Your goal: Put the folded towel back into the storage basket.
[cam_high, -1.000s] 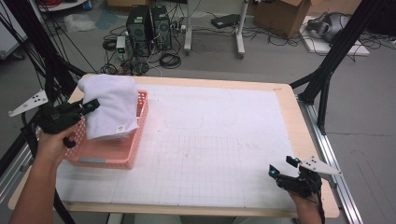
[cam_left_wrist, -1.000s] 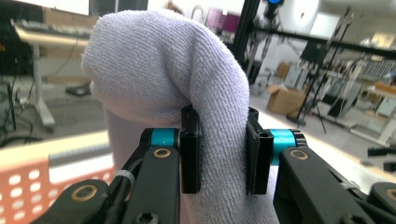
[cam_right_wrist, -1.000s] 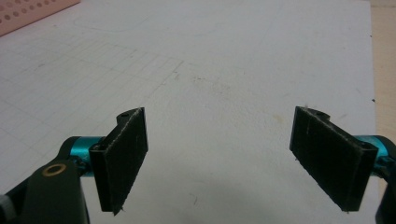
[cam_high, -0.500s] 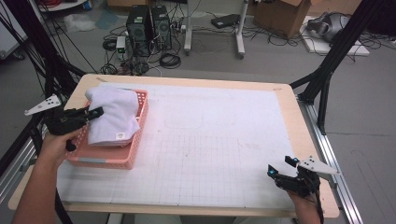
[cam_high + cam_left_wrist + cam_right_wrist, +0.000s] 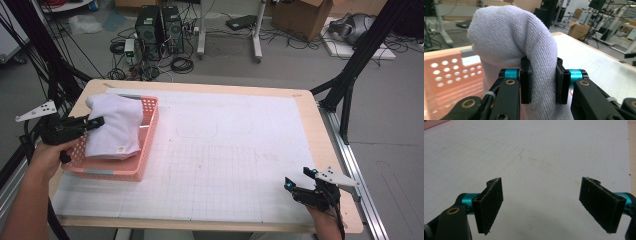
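The left tool (image 5: 541,83) is clenched on a thick fold of the white towel (image 5: 112,127), which hangs bunched over the pink basket (image 5: 145,145) at the left side of the counter (image 5: 200,87). The right tool (image 5: 540,205) hovers released and empty above the gridded mat (image 5: 225,155) near the counter's front right corner, well apart from the towel.

The likely trouble is the grip — it pinches only one fold, so the heavy loose cloth may slide out if the hand jerks. The drooping part also lies against the basket's wall; pulling sideways could snag it and drag or tip the light basket.

Count — one towel, one basket, one mat, two tools.
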{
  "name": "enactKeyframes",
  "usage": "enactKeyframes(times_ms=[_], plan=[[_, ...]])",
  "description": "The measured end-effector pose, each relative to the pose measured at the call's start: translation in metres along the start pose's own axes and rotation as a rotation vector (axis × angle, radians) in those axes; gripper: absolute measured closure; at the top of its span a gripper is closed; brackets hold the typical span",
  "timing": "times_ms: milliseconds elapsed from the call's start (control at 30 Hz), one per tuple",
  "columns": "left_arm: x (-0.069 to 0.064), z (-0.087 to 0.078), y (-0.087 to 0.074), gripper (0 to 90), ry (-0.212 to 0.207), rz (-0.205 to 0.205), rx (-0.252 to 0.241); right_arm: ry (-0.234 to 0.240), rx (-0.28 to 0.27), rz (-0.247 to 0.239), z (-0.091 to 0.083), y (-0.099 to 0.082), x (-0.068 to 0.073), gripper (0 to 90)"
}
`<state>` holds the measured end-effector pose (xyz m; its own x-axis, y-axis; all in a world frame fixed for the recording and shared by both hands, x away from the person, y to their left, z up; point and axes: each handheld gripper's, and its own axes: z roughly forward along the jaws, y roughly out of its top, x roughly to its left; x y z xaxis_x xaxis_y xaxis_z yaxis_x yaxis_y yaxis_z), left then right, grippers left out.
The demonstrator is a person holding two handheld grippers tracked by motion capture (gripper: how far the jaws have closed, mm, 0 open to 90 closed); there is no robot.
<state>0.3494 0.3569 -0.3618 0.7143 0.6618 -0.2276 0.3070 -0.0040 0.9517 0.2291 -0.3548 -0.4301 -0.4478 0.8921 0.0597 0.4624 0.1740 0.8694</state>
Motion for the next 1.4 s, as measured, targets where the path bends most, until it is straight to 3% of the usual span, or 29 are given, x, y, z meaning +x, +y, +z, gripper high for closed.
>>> enactKeyframes(times_ms=[167,267,433,567,700,767,867,933,1000,1033,1167,1267,1400], plan=[[-0.004,0.006,0.0,71.8,-0.062,0.026,0.001,-0.005,0.005,-0.002,0.0,-0.001,0.0,18.3],[-0.004,0.011,-0.002,71.0,-0.062,0.035,0.031,-0.005,0.007,-0.006,0.0,-0.001,0.001,18.3],[0.001,0.018,-0.006,68.7,0.024,0.002,0.1,-0.006,0.014,-0.006,0.001,-0.001,0.001,18.3],[0.002,0.027,-0.005,65.5,0.124,-0.028,0.196,-0.009,0.019,-0.018,0.001,-0.001,0.001,18.3],[0.004,0.032,-0.005,53.6,0.222,-0.078,0.277,-0.008,0.019,-0.019,0.001,-0.001,0.001,18.3],[0.004,0.03,-0.002,49.3,0.292,-0.068,0.274,-0.007,0.021,-0.019,0.001,-0.002,0.001,18.3],[0.004,0.019,0.006,42.1,0.451,-0.06,0.205,-0.006,0.022,-0.018,0.001,-0.001,0.002,18.3],[0.001,0.01,0.012,41.6,0.532,-0.036,0.168,-0.005,0.023,-0.016,0.001,-0.001,0.002,18.3],[-0.004,0.005,0.013,40.7,0.555,-0.045,0.125,-0.005,0.023,-0.019,0.002,-0.002,0.001,18.3],[-0.007,0.005,0.012,40.6,0.542,-0.048,0.123,-0.004,0.027,-0.017,0.002,-0.002,0.001,18.3],[-0.014,0.021,0.002,39.1,0.51,-0.044,0.215,-0.002,0.027,-0.024,0.003,-0.001,0.002,18.3],[-0.018,0.038,-0.005,38.6,0.538,-0.033,0.272,0.002,0.029,-0.025,0.004,-0.001,0.004,18.3],[-0.015,0.061,-0.015,39.8,0.562,-0.047,0.413,0.002,0.026,-0.029,0.004,-0.001,0.003,18.3]])
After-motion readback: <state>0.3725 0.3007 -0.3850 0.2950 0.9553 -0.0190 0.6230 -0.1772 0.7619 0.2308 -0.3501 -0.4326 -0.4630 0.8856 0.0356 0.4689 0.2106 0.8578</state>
